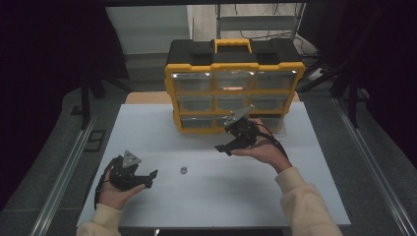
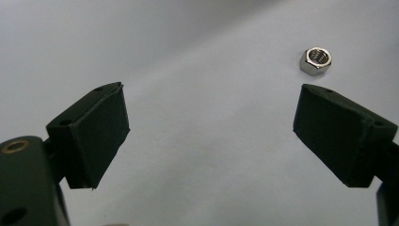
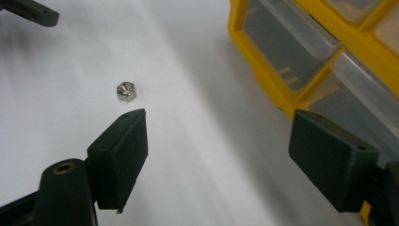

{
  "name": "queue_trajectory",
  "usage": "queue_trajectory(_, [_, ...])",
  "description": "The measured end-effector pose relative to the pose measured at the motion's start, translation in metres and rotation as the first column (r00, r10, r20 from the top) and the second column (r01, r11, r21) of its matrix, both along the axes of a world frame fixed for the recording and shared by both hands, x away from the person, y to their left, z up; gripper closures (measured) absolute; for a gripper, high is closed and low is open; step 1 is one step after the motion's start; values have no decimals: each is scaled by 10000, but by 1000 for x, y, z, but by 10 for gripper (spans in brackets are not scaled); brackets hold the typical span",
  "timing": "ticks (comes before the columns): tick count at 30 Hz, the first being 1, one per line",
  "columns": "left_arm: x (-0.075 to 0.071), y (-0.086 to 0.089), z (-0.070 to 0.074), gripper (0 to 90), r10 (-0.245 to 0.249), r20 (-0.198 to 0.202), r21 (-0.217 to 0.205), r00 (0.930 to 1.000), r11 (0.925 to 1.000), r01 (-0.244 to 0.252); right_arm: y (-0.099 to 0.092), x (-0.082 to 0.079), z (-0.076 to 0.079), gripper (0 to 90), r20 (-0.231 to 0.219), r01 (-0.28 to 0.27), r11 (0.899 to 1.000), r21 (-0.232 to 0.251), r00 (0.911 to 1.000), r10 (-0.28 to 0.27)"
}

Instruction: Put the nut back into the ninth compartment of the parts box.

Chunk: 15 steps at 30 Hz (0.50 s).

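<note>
1. 2 tools are in my hands, and both stand wide apart at the jaws with nothing between them.
2. My left tool [image 1: 150, 178] rests low at the near left of the white table [image 1: 305, 196], its jaws pointing toward the middle of the sheet. In the left gripper view its pads [image 2: 96, 132] frame bare table.
3. The hex nut [image 1: 183, 170], small and silvery, lies flat on the table with its threaded hole facing up. It sits just beyond my left tool's tips, between my 2 hands, nearer the left 1. In the left gripper view the nut [image 2: 315, 60] lies past the right-hand pad and touches neither pad.
4. My right tool [image 1: 226, 147] hovers farther back, right of centre, just in front of the bottom row of the yellow organiser [image 1: 169, 83]. Its jaws point left and toward me.
5. In the right gripper view the nut [image 3: 126, 90] lies ahead of the left-hand pad [image 3: 123, 153], apart from it and outside the gap.
6. The organiser is a yellow-framed box with a black top, a yellow handle [image 1: 233, 45] and 3 rows of 3 clear drawers [image 1: 234, 79]. It stands upright at the far edge of the table. In the right gripper view its lower drawers [image 3: 289, 49] run close along the right-hand pad, and I cannot tell whether they touch.
</note>
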State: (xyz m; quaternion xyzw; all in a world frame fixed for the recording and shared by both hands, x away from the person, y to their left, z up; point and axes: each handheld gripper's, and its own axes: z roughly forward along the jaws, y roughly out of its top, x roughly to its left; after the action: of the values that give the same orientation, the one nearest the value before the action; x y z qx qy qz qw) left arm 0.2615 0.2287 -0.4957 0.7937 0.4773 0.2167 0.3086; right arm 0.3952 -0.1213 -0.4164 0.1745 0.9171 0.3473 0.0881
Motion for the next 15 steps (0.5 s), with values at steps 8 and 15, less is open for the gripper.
queue_trajectory(8, [0,0,0,115,3,-8,-18,10000,10000,-3,16,-2,-9,210,-180,-337,9992,-227,9993,333])
queue_trajectory(15, [0,0,0,116,3,-11,-21,10000,10000,-3,30,-4,-17,208,-318,-613,9973,-409,9977,600])
